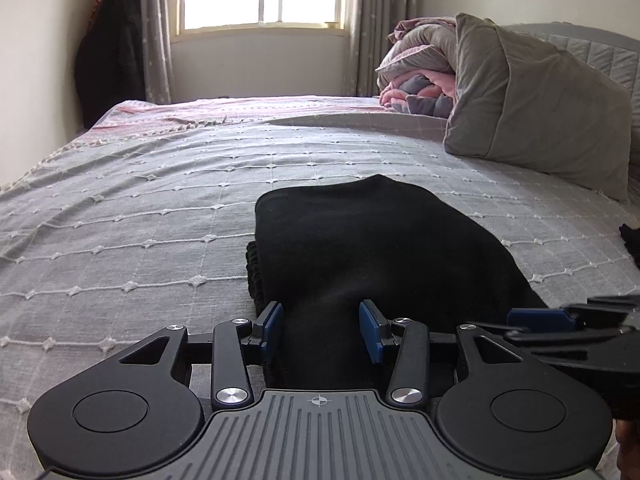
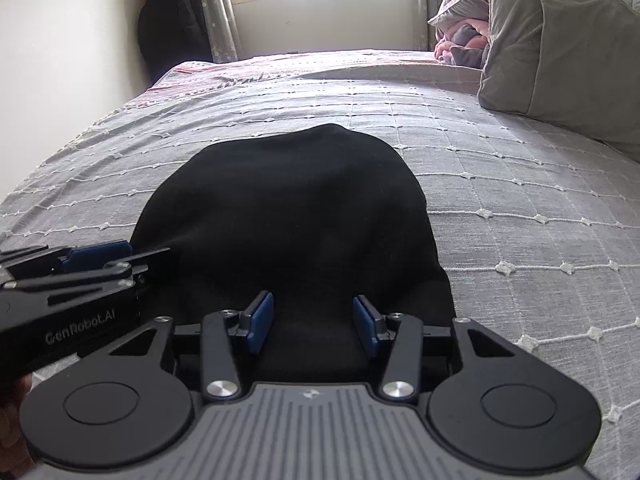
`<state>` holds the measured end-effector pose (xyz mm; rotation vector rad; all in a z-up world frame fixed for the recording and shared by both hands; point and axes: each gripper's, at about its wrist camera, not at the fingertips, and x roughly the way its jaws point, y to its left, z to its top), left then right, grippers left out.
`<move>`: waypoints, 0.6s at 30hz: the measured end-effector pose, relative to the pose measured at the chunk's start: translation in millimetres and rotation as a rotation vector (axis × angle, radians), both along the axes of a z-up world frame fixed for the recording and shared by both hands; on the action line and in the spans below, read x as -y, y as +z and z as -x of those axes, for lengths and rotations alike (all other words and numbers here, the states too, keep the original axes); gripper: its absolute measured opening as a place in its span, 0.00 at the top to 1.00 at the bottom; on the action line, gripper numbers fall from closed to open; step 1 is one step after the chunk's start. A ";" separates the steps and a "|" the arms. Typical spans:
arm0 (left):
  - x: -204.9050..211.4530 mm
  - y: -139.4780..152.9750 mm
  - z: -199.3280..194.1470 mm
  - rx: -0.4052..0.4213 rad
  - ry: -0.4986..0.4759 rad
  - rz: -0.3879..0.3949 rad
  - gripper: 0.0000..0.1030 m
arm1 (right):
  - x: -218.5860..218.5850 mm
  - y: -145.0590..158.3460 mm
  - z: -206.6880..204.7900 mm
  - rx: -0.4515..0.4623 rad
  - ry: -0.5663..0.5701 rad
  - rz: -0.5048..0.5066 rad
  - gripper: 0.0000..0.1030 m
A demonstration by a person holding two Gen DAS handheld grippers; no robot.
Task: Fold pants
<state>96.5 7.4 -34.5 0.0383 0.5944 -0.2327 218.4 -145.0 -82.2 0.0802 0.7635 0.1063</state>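
Left wrist view has the left gripper [image 1: 321, 330] low over the near end of the black pants [image 1: 372, 248], its blue pads spread apart with dark cloth lying between them, not pinched. Folded into a thick bundle, the pants lie on the grey bedspread [image 1: 140, 208], stretching ahead of both tongs. Just beside it, the right gripper [image 2: 307, 328] stands equally parted over the same near edge. A grey pillow [image 2: 560, 48] sits far ahead to the right.
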 end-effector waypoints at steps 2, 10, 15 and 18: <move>-1.0 5.5 8.0 0.002 0.012 0.003 0.60 | 2.9 4.9 8.0 -0.004 0.005 -0.016 0.35; -4.3 26.2 55.6 0.038 0.069 0.013 0.22 | 5.4 31.5 50.8 0.043 0.042 -0.017 0.24; -5.0 39.1 88.7 0.076 0.144 -0.024 0.03 | 0.6 51.1 88.3 0.123 0.071 0.030 0.12; -15.4 39.8 105.1 0.058 0.170 0.021 0.00 | 3.6 60.0 101.6 0.158 0.082 0.035 0.13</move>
